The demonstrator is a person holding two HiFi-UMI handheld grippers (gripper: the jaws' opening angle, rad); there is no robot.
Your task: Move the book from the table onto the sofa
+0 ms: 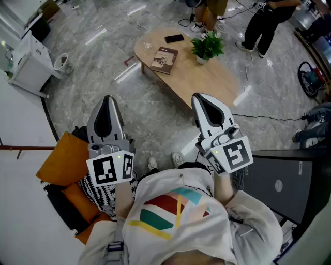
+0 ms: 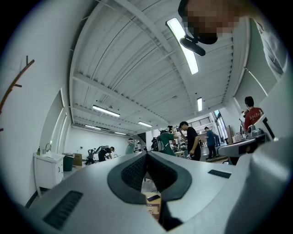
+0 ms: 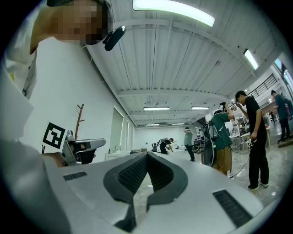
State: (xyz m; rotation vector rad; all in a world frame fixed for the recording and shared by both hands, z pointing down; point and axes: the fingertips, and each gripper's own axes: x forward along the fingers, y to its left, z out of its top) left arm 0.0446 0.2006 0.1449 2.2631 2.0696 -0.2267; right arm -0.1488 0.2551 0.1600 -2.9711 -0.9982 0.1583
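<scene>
Left tongs (image 2: 146, 154) closed, book (image 2: 154, 209) mostly hidden

Bright ceiling strip lights (image 3: 174, 11) glare on the glossy floor (image 1: 103, 36); gripper views curve, black-cornered.

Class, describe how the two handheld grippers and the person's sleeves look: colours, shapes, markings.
The left gripper and right gripper are grey, tapering shells with black ribbed pads lining the jaws. Each carries a white cube with black square markers. The sleeves belong to a pale sweatshirt printed with red, teal and yellow stripes.
</scene>
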